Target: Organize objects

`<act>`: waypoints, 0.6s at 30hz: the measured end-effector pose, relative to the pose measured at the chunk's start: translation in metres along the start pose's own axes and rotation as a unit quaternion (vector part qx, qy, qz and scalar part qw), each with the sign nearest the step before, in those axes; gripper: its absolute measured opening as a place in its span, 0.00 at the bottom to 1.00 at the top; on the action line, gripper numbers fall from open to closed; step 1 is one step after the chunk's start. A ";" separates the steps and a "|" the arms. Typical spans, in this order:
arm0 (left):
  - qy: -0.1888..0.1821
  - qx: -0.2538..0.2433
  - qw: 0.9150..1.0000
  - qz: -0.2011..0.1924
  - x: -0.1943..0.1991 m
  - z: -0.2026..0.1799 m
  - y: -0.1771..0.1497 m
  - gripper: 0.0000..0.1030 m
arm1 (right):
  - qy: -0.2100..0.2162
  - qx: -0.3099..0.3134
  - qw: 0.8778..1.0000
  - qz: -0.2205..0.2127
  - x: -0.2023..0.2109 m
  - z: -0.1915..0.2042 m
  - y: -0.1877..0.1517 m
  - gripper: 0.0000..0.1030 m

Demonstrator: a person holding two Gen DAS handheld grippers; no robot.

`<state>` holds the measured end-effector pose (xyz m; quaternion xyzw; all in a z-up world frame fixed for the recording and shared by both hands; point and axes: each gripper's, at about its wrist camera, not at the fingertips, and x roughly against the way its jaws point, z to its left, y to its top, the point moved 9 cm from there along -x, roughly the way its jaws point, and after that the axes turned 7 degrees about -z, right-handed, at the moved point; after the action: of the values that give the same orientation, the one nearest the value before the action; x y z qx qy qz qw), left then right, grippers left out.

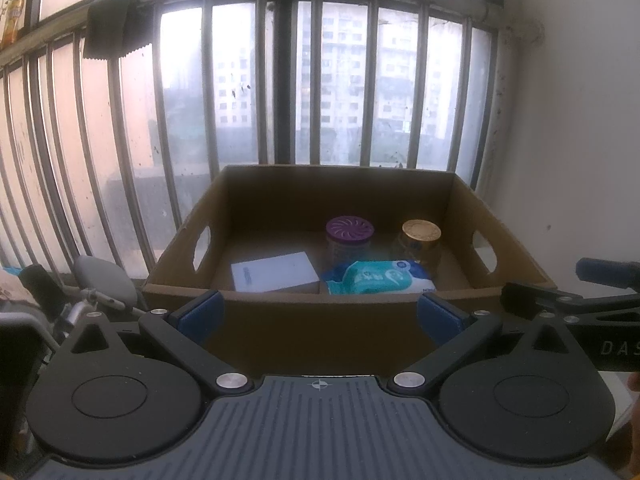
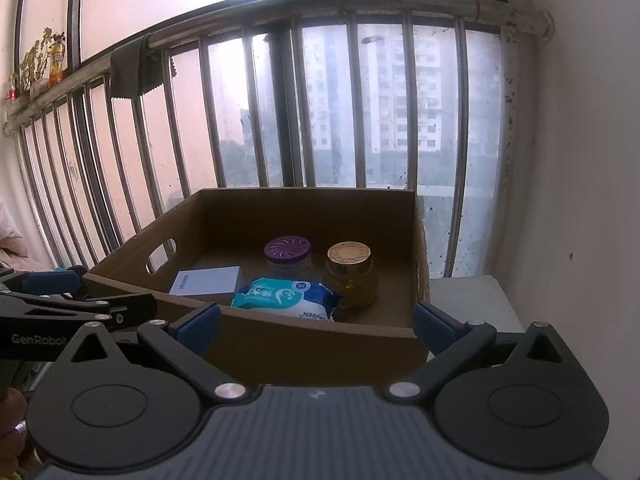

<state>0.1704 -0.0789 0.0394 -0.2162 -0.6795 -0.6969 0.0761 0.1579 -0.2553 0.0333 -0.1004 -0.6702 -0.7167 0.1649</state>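
Note:
An open cardboard box [image 1: 280, 184] [image 2: 280, 332] with side handle holes stands before a barred window. Inside lie a white flat box [image 1: 274, 274] [image 2: 208, 280], a blue-green wet-wipes pack [image 1: 378, 278] [image 2: 286, 294], a purple-lidded jar [image 1: 350, 236] [image 2: 289, 256] and a gold-lidded glass jar [image 1: 420, 240] [image 2: 351, 274]. My left gripper [image 1: 322, 316] is open and empty, in front of the box's near wall. My right gripper [image 2: 316, 322] is open and empty, also just in front of the near wall. Each gripper shows at the edge of the other's view.
A barred window [image 1: 320, 80] rises right behind the box. A white wall [image 2: 580, 160] is on the right. The box rests on a grey surface [image 2: 472, 296]. A folded wheelchair-like frame with a grey pad [image 1: 104, 280] stands at the left.

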 end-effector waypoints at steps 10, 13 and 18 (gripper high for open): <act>0.002 0.000 1.000 0.000 -0.001 0.003 0.000 1.00 | 0.000 -0.001 1.000 0.000 0.000 0.001 0.000 1.00; 0.003 -0.001 1.000 0.000 -0.001 0.003 0.000 1.00 | 0.000 -0.001 1.000 0.000 0.000 0.001 0.000 1.00; 0.004 0.001 1.000 0.001 -0.001 0.003 0.000 1.00 | -0.002 0.000 1.000 0.000 0.000 0.001 0.000 1.00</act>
<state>0.1723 -0.0758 0.0391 -0.2139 -0.6796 -0.6972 0.0795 0.1576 -0.2540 0.0332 -0.1019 -0.6705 -0.7164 0.1636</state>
